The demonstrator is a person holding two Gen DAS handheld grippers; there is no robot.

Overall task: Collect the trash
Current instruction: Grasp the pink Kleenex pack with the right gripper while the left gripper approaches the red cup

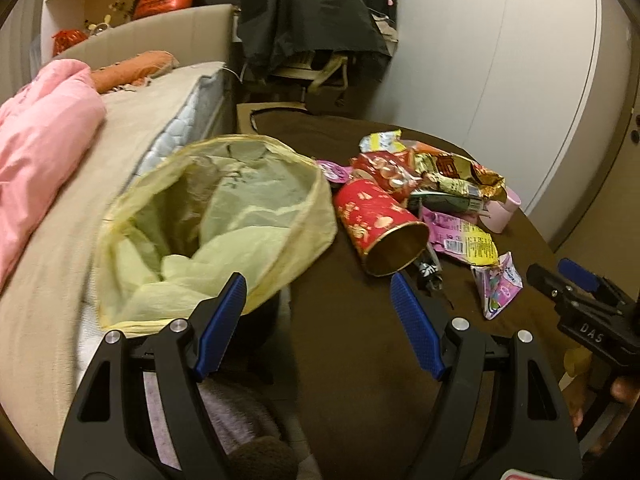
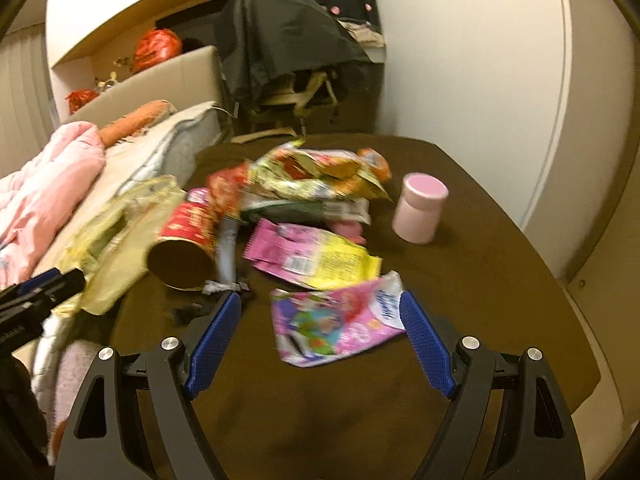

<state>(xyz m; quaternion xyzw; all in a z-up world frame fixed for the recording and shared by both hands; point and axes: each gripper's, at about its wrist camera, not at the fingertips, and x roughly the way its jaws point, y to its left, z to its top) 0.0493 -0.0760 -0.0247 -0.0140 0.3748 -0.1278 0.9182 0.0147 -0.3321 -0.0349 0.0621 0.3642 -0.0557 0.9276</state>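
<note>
- Left wrist view: the left gripper [image 1: 318, 294] has its two blue pads spread wide, and it holds nothing.
- Just past its left pad stands a bin with a yellow trash bag [image 1: 216, 228] in it, at the left edge of the brown table [image 1: 360, 360], beside the bed [image 1: 100, 160].
- I can see only crumpled yellow plastic inside the bag, no trash yet.
- To the right of the bag lies a red snack can [image 1: 378, 224] on its side, open end toward us.
- Behind and right of the can is a pile of snack wrappers [image 1: 440, 184], and a pink cup [image 1: 502, 210] sits at the far right of the pile.
- The right gripper [image 1: 576, 284] pokes in at the right edge; from here I cannot tell how it stands.
- Right wrist view: the right gripper [image 2: 320, 312] is wide open too, and empty.
- A pink cartoon wrapper [image 2: 336, 324] lies flat on the table between its pads, nearest of all the trash.
- Farther off lie a pink and yellow wrapper [image 2: 316, 254], the red can on the left and the upside-down pink cup on the right.
- I think the job has only just begun: all the trash I can see lies on the table, and the pink cartoon wrapper looks like the first to grab.
</note>
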